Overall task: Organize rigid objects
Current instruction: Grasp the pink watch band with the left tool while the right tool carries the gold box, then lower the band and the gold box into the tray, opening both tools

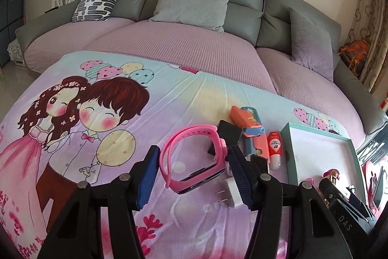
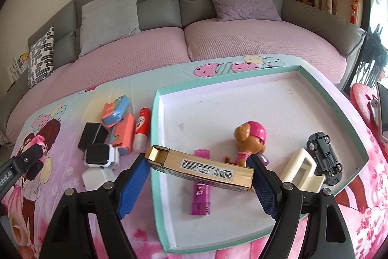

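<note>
On the cartoon-printed fleece blanket [image 1: 116,118], the left gripper [image 1: 192,176] stands with its blue-padded jaws spread wide around a pink silicone-strapped smartwatch [image 1: 191,157], not visibly pressing it. Just right of that watch lie a white plastic plug adapter [image 1: 230,193] and a black square box [image 2: 93,135], with a white square-faced smartwatch [image 2: 101,157] resting before the box. Next come an orange-and-blue plastic stapler [image 2: 116,111], an orange rectangular case [image 2: 125,135] and a red-capped glue stick [image 2: 141,128], all near the left wall of the teal-rimmed shallow cardboard tray [image 2: 155,137]. The right gripper [image 2: 201,176] clamps a long gold cardboard box [image 2: 203,169] above the tray's left half. Inside the tray lie a magenta plastic lighter [image 2: 201,198], a brown toy puppy with a pink helmet [image 2: 249,137], a cream plastic holder [image 2: 300,169] and a dark grey toy car [image 2: 325,154] on its back near the right edge.
</note>
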`<state>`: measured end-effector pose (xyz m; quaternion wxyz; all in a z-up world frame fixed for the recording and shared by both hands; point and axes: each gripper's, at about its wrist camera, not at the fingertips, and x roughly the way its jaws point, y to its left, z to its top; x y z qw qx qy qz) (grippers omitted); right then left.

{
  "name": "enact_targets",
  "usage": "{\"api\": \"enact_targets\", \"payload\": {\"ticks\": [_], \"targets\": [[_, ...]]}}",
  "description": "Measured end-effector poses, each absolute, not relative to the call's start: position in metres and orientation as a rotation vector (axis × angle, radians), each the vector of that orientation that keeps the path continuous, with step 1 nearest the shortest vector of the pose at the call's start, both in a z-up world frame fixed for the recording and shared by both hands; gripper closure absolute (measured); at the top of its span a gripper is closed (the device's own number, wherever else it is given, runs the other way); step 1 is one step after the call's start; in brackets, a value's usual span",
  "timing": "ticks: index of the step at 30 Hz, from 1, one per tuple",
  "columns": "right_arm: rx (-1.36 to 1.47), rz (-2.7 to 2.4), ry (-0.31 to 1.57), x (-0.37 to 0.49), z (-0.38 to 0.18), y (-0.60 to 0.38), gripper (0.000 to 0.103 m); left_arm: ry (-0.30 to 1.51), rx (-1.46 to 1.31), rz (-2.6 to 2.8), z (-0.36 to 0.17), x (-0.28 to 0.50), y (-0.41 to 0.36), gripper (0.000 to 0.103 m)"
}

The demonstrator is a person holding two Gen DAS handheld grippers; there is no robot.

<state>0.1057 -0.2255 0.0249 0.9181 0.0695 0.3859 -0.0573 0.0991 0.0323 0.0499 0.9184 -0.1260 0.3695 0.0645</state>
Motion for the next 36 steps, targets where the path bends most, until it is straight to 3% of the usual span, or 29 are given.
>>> {"api": "enact_targets", "payload": {"ticks": [9, 21, 33, 36], "targets": [[0.194, -0.284, 0.762, 0.109, 0.028, -0.305, 0.02, 0.748, -0.14, -0.064, 0.059, 0.111, -0.053, 0.043], [0.153, -0.279, 0.732, 0.12, 0.021, -0.32, 0.02, 0.728, -0.015, -0.198, 0.043, 0.136, -0.137, 0.042], [0.174, -0.304, 0.756, 0.122, 0.012, -0.328, 0.019, 0.775, -0.003, -0.231, 0.026, 0.138, -0.152, 0.042], [0.178, -0.299, 0.761, 0.123, 0.01, -0.328, 0.019, 0.778, -0.029, -0.239, 0.026, 0.138, -0.148, 0.032]]}}
